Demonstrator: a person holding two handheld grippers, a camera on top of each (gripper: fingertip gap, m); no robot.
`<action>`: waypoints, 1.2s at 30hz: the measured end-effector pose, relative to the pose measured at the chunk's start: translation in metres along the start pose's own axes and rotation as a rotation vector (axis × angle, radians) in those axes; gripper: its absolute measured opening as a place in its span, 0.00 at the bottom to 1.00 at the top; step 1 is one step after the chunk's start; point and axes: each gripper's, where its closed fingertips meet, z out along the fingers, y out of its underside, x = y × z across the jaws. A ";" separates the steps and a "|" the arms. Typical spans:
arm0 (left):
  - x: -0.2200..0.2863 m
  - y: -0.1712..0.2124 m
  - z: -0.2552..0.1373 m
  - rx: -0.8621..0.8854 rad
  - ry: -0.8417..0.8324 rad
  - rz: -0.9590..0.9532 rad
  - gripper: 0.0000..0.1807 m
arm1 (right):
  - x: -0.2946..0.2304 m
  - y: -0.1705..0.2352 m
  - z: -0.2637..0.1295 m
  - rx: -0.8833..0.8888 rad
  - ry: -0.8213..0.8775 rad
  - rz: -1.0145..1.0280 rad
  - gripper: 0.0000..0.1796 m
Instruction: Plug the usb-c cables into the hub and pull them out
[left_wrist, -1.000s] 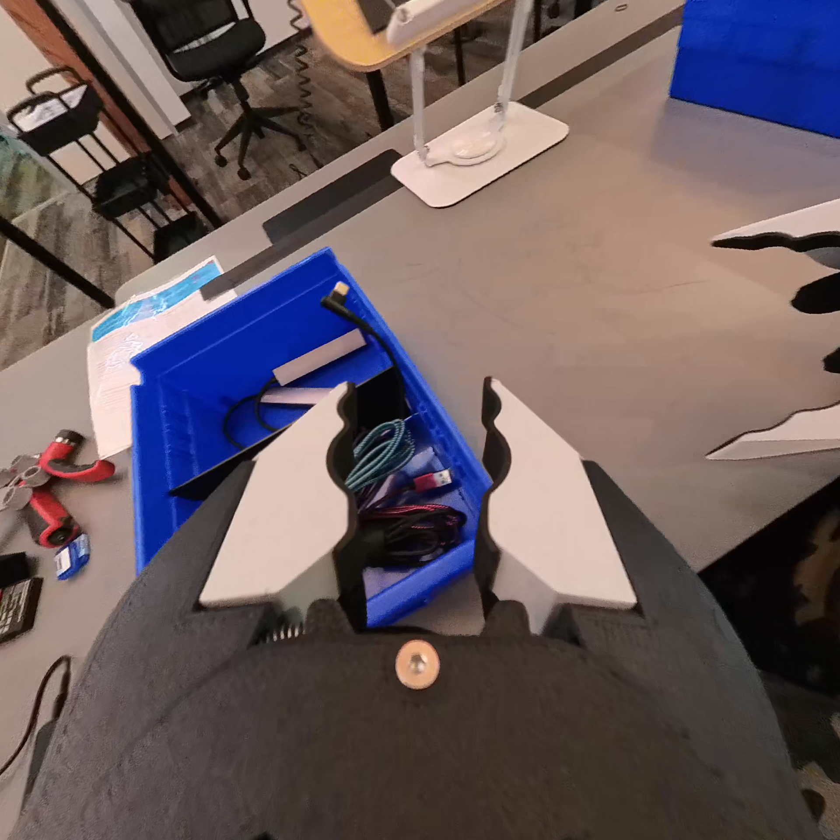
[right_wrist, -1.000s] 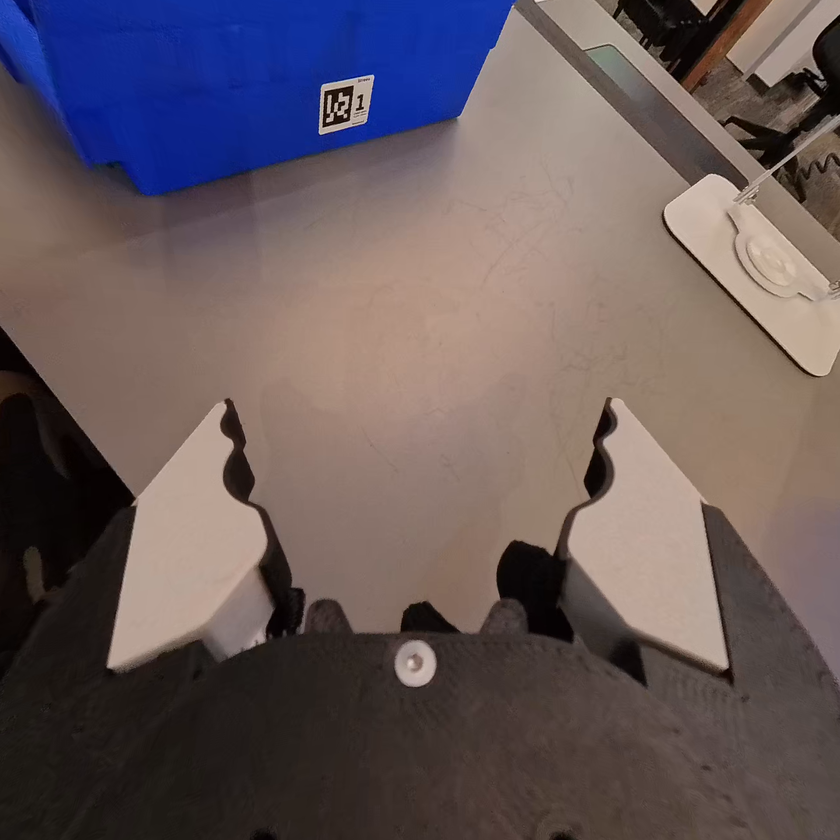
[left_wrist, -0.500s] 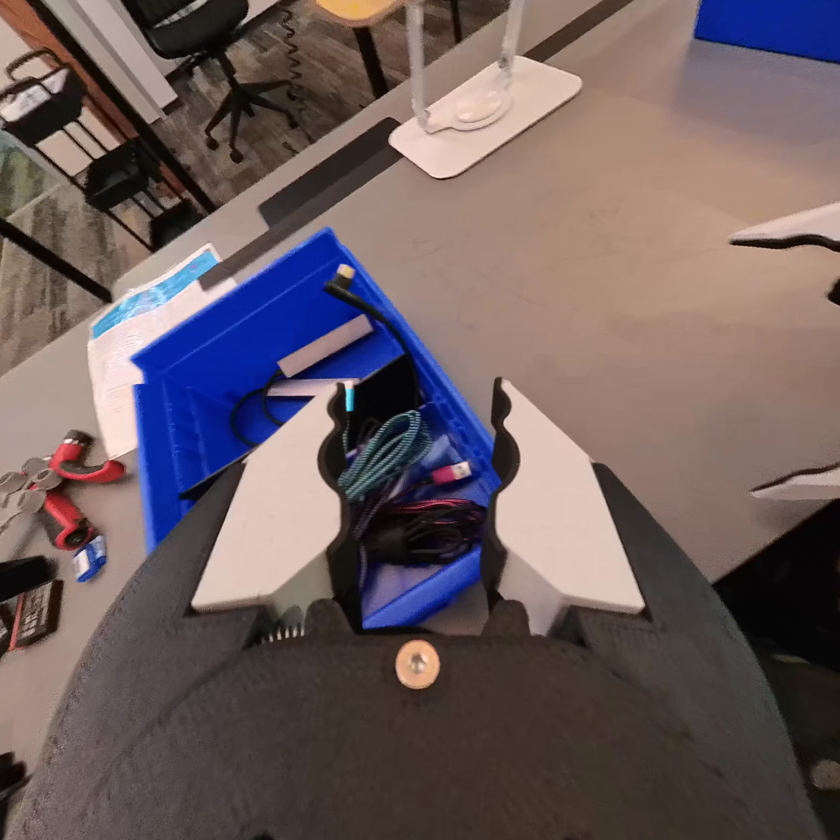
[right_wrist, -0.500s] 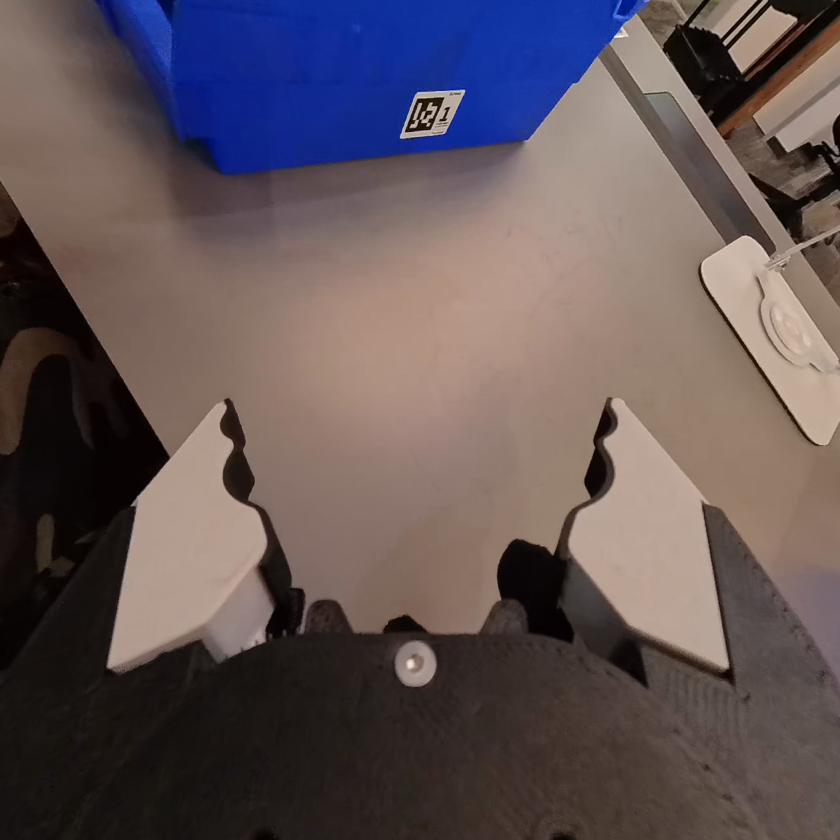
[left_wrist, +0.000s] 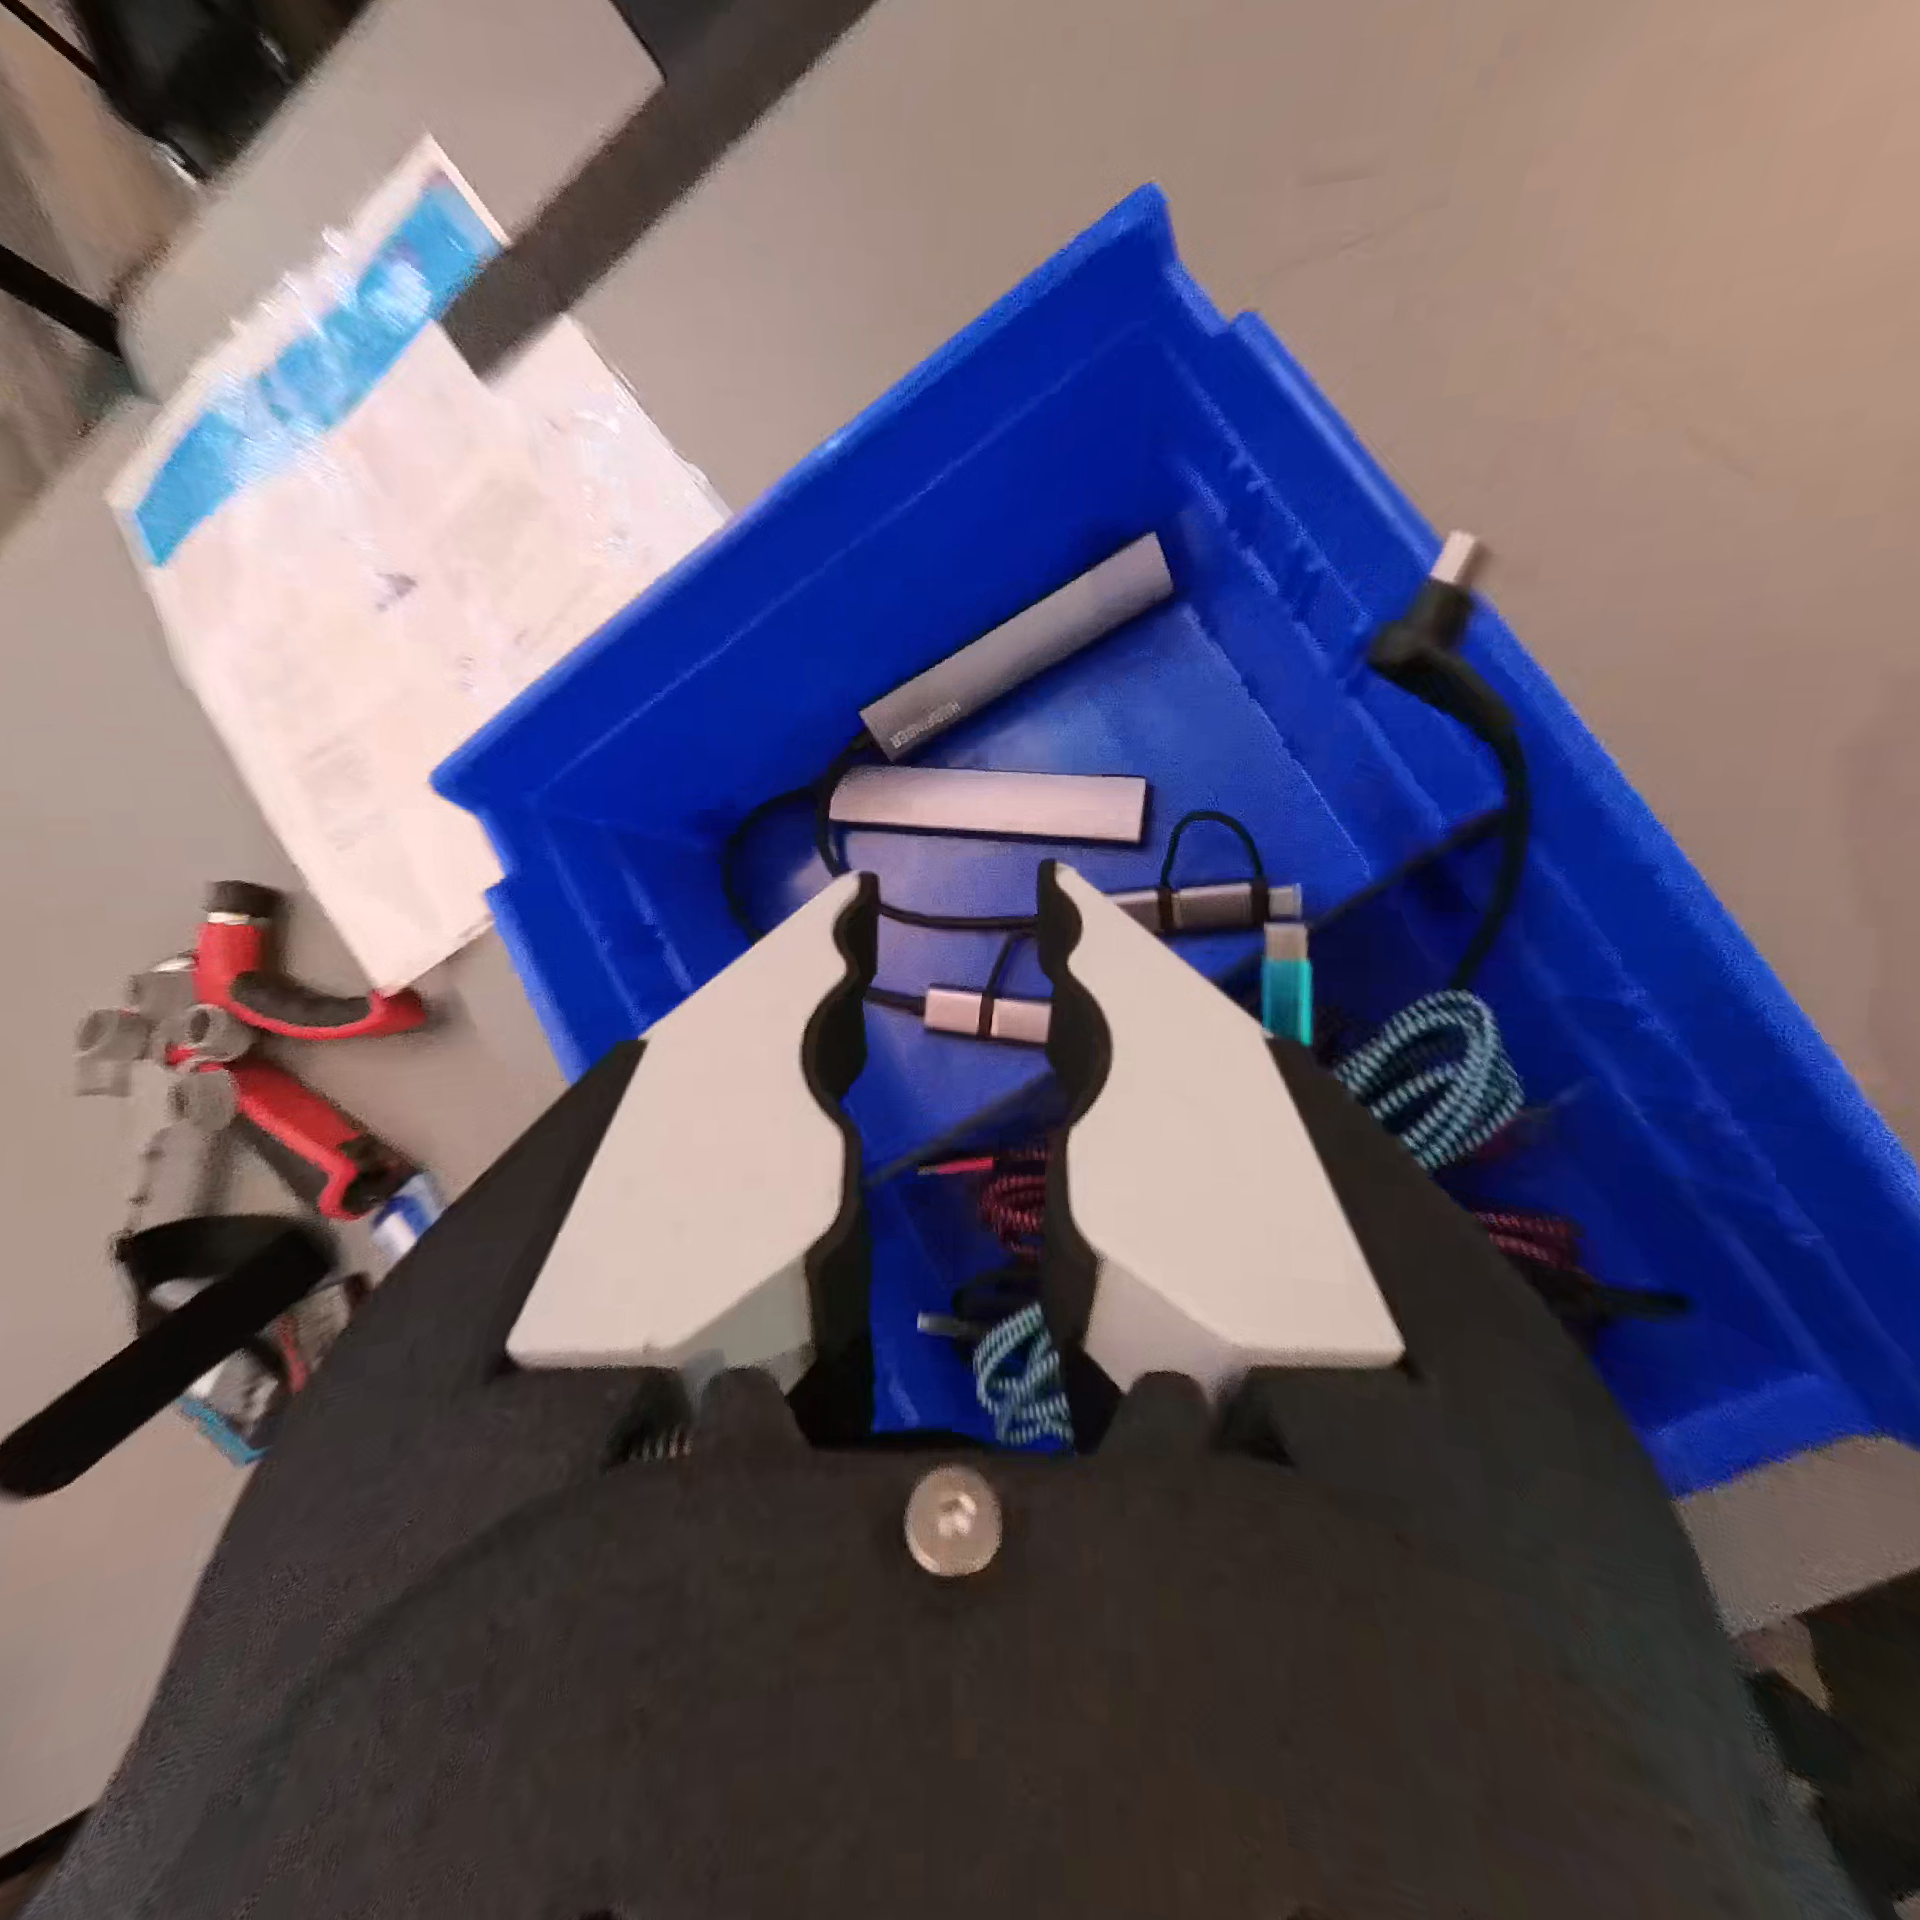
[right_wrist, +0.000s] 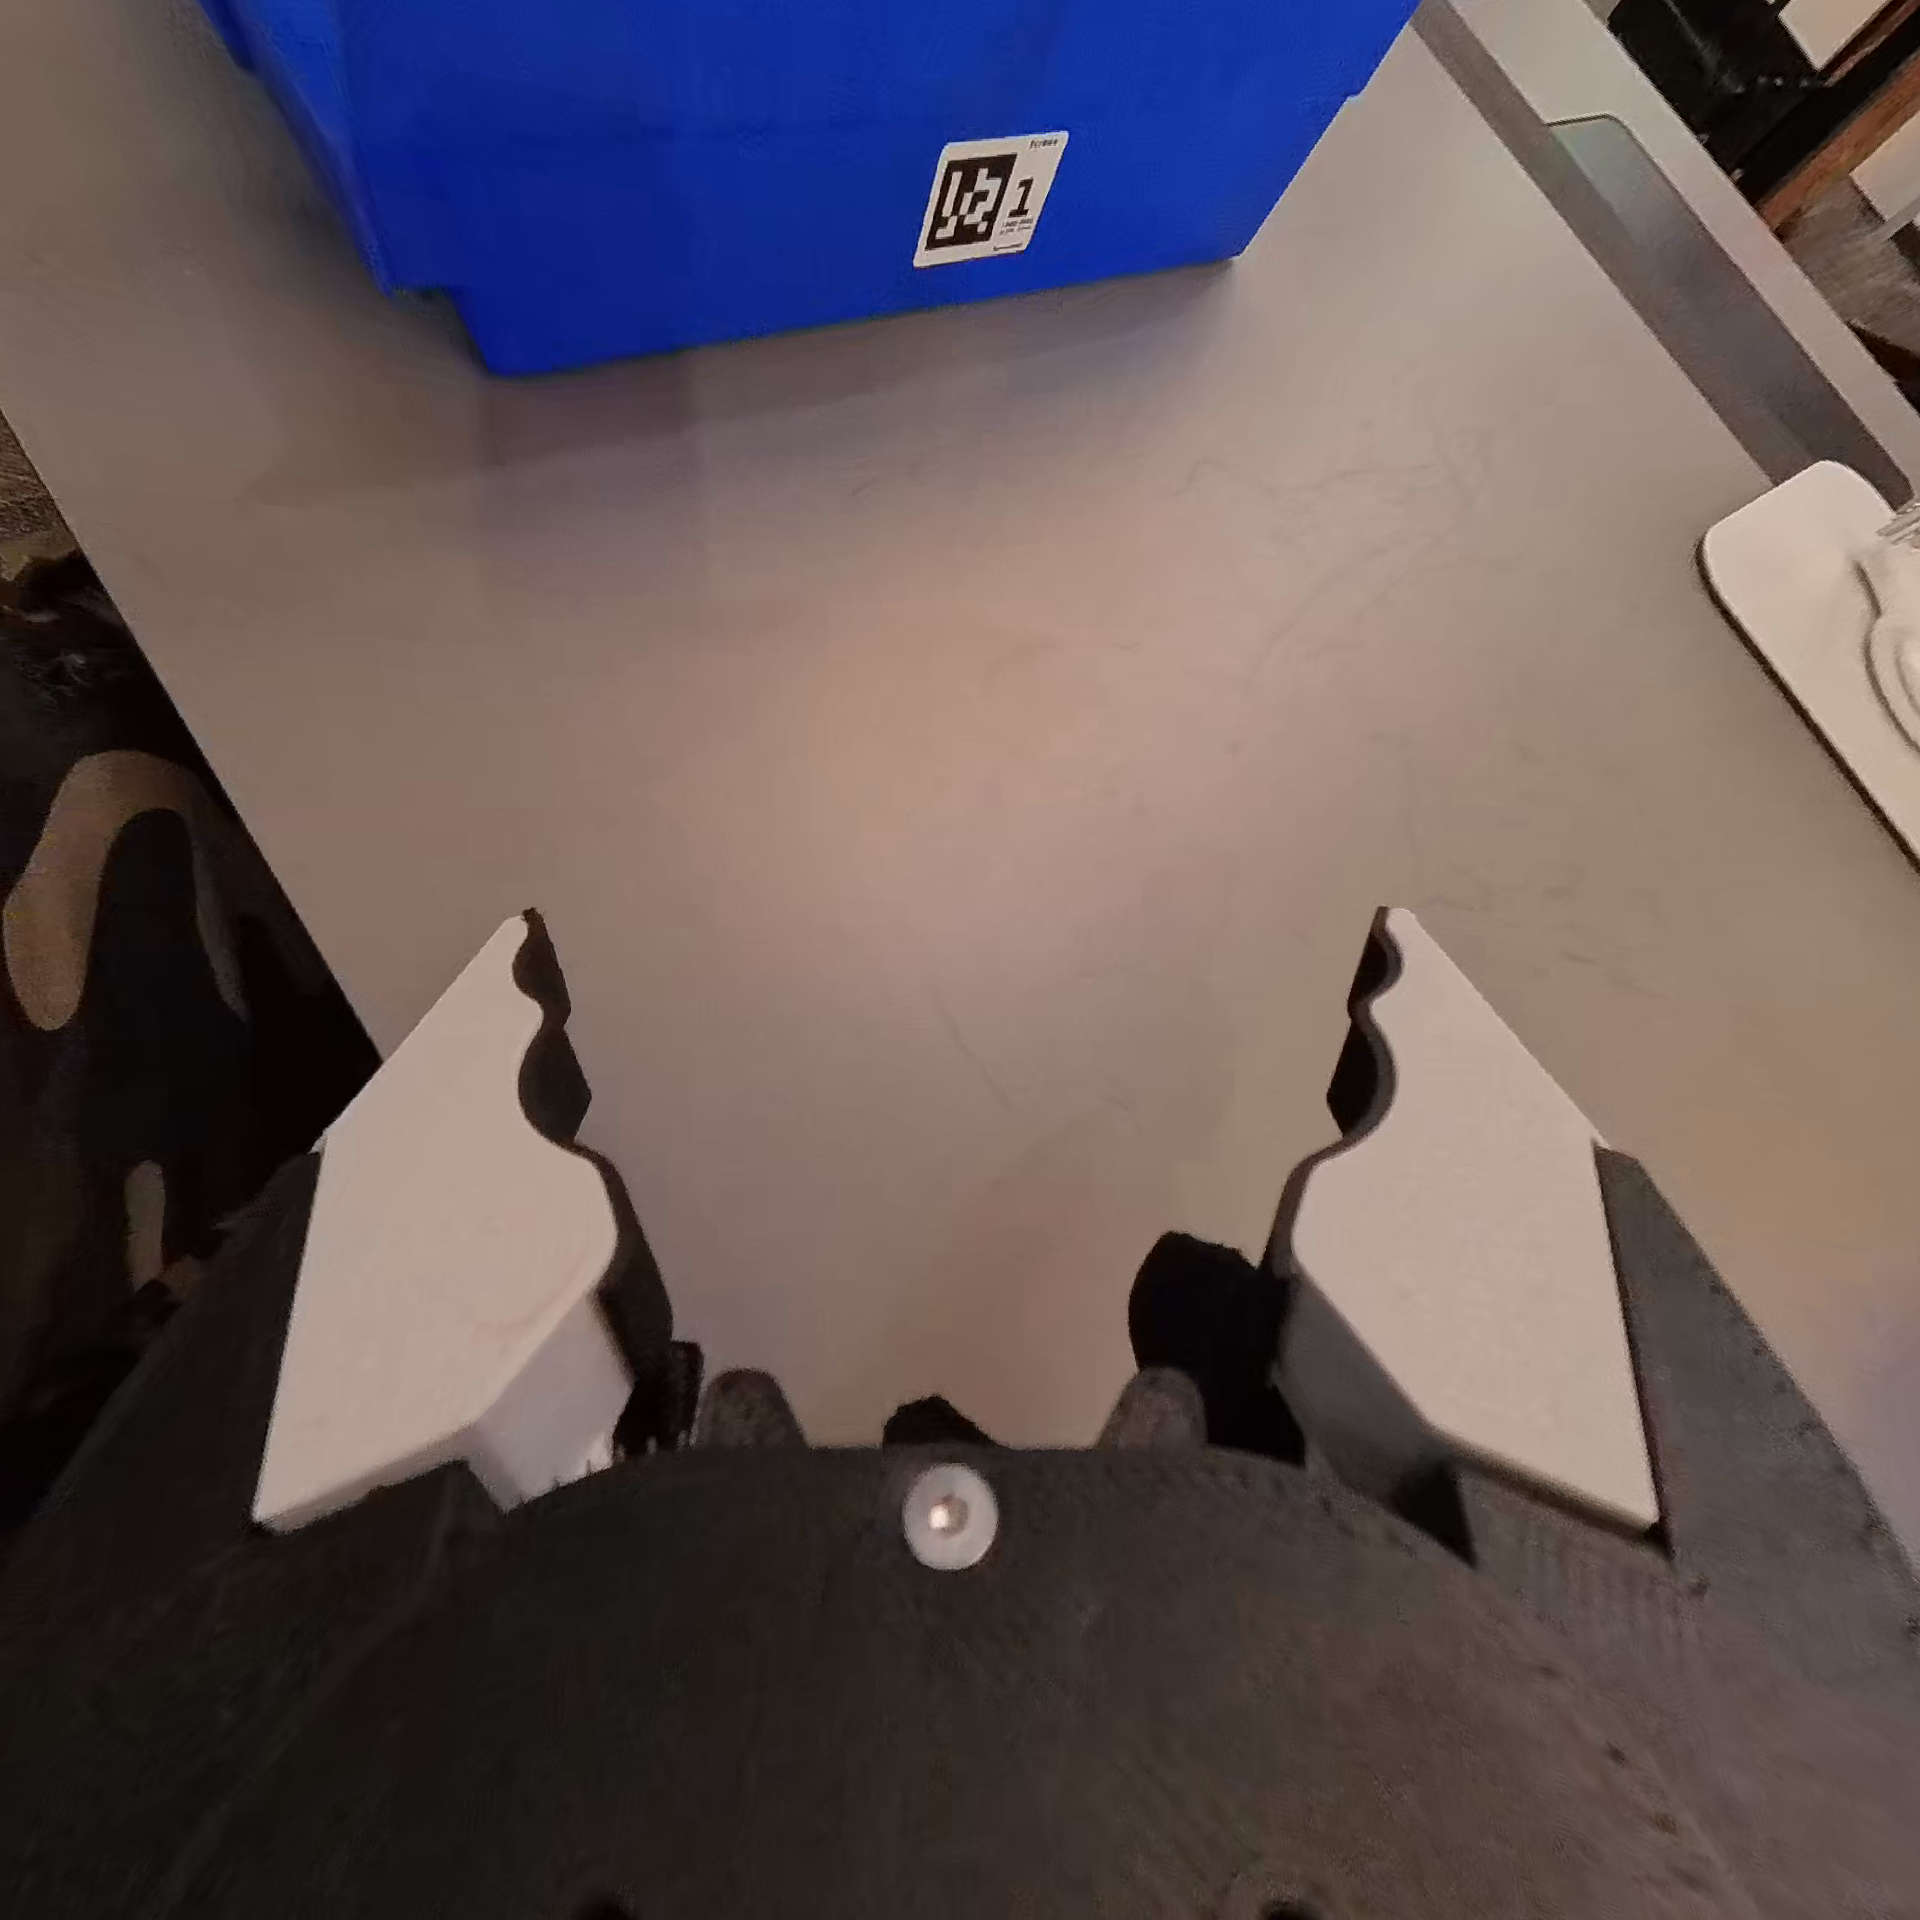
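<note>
Since a second ago the left gripper (left_wrist: 951, 904) has come over the blue bin (left_wrist: 790, 623), its jaws narrowly parted, empty. Only this view shows the bin's contents: two grey hubs (left_wrist: 992, 805), adapters, braided cables (left_wrist: 1429, 1081). Right view: right gripper (right_wrist: 956, 925) gapes wide above bare worktop (right_wrist: 935, 675), facing a blue crate (right_wrist: 727, 177).

Left view motion-blurred; right sharp, warm glare.
</note>
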 end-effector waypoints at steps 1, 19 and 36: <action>-0.003 0.002 0.015 -0.044 0.030 -0.023 0.16 | 0.000 0.001 0.001 -0.001 -0.005 0.004 0.81; -0.038 0.039 0.119 -0.483 0.041 0.009 0.00 | 0.002 0.007 0.005 0.009 -0.064 0.077 0.80; -0.038 0.057 0.113 -0.582 0.050 -0.088 0.10 | -0.001 0.007 0.004 0.009 -0.089 0.083 0.79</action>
